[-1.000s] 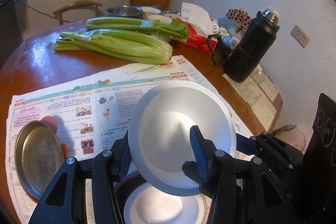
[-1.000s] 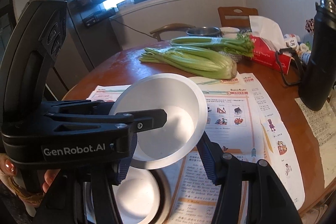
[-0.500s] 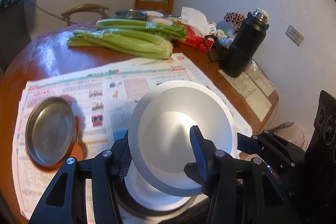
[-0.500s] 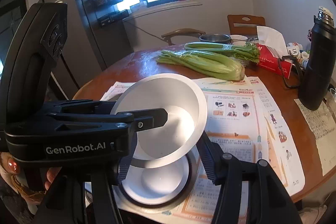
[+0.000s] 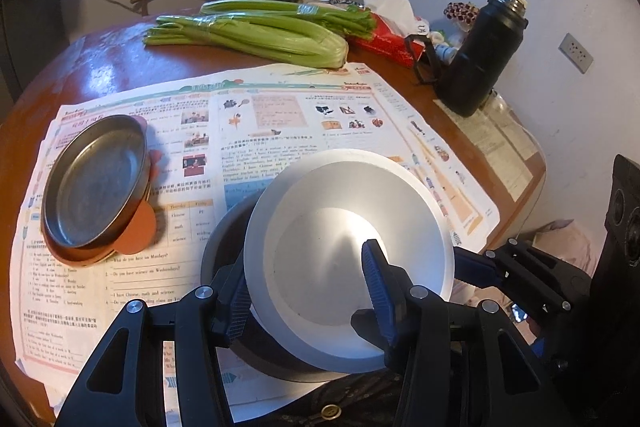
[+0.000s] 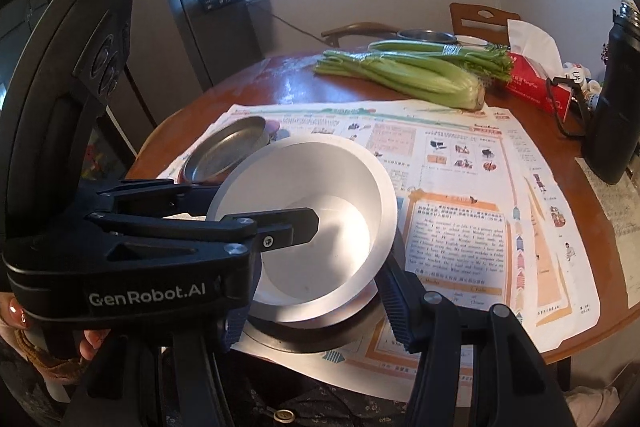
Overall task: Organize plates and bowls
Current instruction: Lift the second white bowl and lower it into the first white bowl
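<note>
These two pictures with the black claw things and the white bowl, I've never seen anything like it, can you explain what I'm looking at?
There is no robot here. A person holds a hand-held gripper in each hand, a black two-finger clamp with a wide-angle camera that looks along its fingers. One picture comes from the left hand-held gripper, the other from the right hand-held gripper, and each view also shows the other tool at its edge. Both clamps are shut on the rim of the same white bowl, holding it tilted just above a dark-rimmed dish with another white dish inside it. These sit on newspaper spread over a round wooden table. Also on the table: a metal plate on an orange one, celery, a red tissue box and a black flask.
</note>
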